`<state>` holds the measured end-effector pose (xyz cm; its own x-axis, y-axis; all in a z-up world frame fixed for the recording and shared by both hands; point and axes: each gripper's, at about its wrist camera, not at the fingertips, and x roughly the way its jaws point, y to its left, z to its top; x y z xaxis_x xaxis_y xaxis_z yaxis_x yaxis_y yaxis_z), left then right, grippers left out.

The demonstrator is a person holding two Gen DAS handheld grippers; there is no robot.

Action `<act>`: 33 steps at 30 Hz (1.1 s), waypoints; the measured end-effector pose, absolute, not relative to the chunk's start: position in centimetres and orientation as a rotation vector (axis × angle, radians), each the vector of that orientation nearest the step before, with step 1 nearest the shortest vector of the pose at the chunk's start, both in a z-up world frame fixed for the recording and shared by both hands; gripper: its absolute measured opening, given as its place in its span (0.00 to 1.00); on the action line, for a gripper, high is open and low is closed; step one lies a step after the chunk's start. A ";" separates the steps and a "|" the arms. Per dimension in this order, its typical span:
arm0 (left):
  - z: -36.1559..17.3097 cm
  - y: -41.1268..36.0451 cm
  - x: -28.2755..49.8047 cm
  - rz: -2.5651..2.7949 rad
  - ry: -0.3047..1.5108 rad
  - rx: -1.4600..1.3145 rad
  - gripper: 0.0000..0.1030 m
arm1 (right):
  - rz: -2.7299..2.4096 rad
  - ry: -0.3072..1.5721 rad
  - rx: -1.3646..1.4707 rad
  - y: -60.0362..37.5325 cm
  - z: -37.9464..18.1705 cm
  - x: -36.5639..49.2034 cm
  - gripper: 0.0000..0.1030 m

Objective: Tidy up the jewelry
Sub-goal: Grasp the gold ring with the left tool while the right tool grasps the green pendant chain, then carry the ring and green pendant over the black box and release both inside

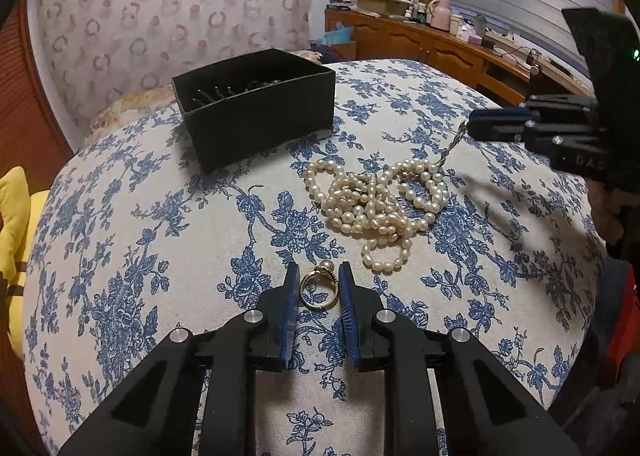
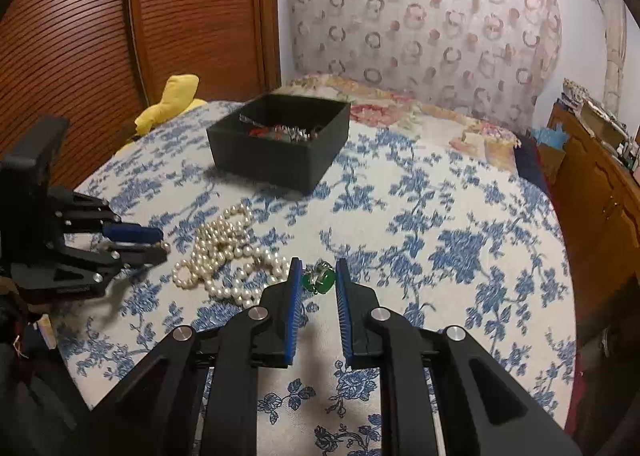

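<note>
On the blue-flowered cloth (image 1: 160, 216) my left gripper (image 1: 319, 276) is shut on a gold ring with a pearl (image 1: 327, 266); both blue pads touch its band. The right wrist view shows that gripper (image 2: 160, 243) low on the left. My right gripper (image 2: 318, 264) is shut on a green-stone piece (image 2: 328, 278) set in silver. In the left wrist view a thin silver chain (image 1: 450, 146) hangs from the right gripper (image 1: 470, 124) down to a heap of pearl strands (image 1: 372, 208) (image 2: 228, 256). Behind stands an open black box (image 1: 256, 124) (image 2: 276, 164) holding several pieces.
A yellow cushion (image 2: 172, 100) lies at the left edge by a slatted wooden wardrobe (image 2: 80, 36). A wooden dresser (image 1: 440, 44) crowded with small items runs along the right. A patterned curtain (image 2: 420, 24) hangs behind.
</note>
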<state>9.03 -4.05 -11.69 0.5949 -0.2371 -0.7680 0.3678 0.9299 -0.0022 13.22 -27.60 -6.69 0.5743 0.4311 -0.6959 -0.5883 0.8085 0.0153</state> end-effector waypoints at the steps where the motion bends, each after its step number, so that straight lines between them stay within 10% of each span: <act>1: -11.7 -4.1 9.0 -0.351 0.863 0.162 0.18 | 0.604 0.742 -0.230 -27.6 -6.4 13.1 0.18; 33: -5.0 -2.0 14.3 -0.275 0.676 0.080 0.18 | 0.647 0.579 -0.271 -20.7 1.5 20.5 0.18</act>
